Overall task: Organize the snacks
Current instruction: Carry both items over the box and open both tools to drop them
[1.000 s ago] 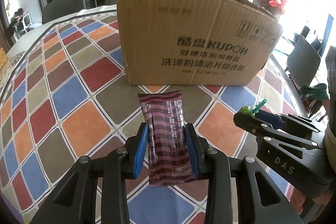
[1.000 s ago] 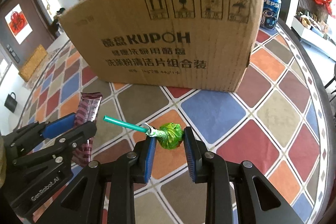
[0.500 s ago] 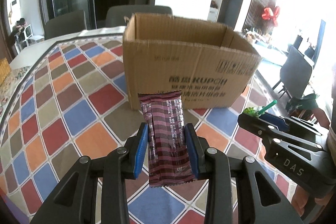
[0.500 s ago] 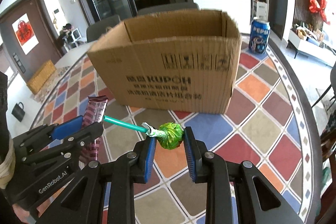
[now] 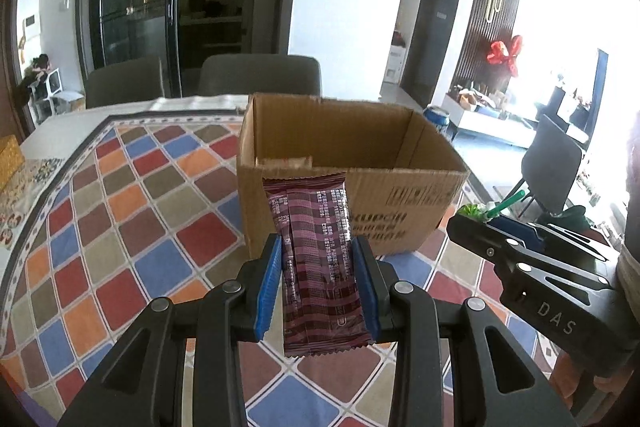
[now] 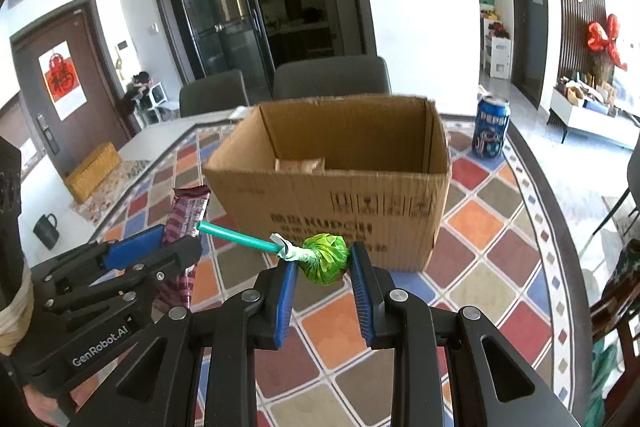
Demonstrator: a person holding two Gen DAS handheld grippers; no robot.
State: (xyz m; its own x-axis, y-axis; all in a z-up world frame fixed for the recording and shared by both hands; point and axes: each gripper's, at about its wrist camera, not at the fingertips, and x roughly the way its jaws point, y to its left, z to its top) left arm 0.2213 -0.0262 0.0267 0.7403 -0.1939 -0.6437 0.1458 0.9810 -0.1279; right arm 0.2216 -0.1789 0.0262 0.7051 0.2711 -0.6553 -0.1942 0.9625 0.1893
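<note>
My left gripper is shut on a maroon snack bar wrapper, held upright in the air in front of an open cardboard box. My right gripper is shut on a green-wrapped lollipop with a teal stick pointing left. The box stands on the patterned table and a pale packet lies inside. Each gripper shows in the other's view: the right one at right, the left one at left with the bar.
A blue Pepsi can stands right of the box at the back. The table has a colourful diamond-patterned cloth. Grey chairs stand behind the table. A yellow woven box sits at far left.
Both grippers have risen with their snacks; the views now look down over the box rim into its open top. The grips are unchanged.
</note>
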